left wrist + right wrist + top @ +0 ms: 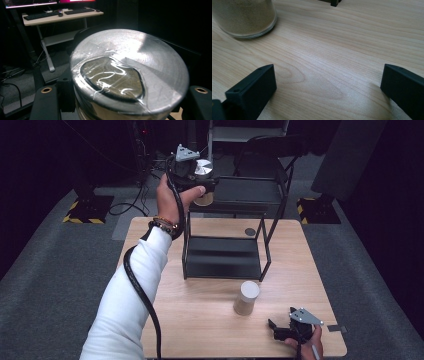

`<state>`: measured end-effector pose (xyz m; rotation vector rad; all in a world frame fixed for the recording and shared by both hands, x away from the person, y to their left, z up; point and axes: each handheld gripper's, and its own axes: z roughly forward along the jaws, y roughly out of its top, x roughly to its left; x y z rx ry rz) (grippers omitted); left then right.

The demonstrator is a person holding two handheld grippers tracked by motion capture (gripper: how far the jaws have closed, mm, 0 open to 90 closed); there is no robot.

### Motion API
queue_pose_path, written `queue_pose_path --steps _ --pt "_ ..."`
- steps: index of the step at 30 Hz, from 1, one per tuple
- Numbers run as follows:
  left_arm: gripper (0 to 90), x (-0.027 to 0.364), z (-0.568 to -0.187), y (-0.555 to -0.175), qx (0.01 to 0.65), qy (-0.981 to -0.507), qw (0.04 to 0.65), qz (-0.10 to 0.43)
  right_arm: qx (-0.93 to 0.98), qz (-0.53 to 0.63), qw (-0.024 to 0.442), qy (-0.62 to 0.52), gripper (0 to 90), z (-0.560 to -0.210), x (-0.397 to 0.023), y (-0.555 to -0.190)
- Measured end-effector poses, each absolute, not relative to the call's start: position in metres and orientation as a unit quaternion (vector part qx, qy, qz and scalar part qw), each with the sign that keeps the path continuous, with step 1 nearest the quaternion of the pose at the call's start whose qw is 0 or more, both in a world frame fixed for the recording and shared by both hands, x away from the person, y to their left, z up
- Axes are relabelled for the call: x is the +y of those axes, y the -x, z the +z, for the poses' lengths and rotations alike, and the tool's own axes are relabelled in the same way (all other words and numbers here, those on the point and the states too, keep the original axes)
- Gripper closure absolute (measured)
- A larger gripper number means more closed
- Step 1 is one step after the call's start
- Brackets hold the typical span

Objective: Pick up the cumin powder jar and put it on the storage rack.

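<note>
My left gripper (201, 184) is raised at the upper left corner of the black two-shelf rack (225, 265), shut on a glass jar (204, 169) with a silver lid. In the left gripper view the taped lid (130, 72) sits between the two black jaws, which press on the jar's sides. A second jar (246, 298) of tan powder stands on the wooden table (200, 325) in front of the rack. My right gripper (282, 330) rests low at the table's front right, open, with bare wood between its jaws. That jar's base (244, 17) lies ahead and to the left of it.
The rack's top shelf (250, 190) and lower shelf (222, 252) are bare. A small dark disc (250, 231) lies on the table inside the rack frame. A chair (250, 135) stands behind the table, and a desk with keyboards (62, 15) is farther off.
</note>
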<state>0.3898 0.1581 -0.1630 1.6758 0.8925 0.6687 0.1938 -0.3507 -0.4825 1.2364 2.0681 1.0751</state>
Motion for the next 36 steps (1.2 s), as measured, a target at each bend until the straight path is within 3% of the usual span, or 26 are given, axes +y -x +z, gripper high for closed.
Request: queue_pose_path --steps 17,36 --pt "31.5 0.135 -0.174 -0.421 0.405 -0.688 0.523 0.298 0.759 0.394 0.251 -0.453 0.0 -0.483 -0.35 -0.193" --pt "31.3 0.129 -0.181 -0.43 0.398 -0.691 0.52 0.306 0.759 0.394 0.25 -0.454 0.0 -0.483 -0.351 -0.193"
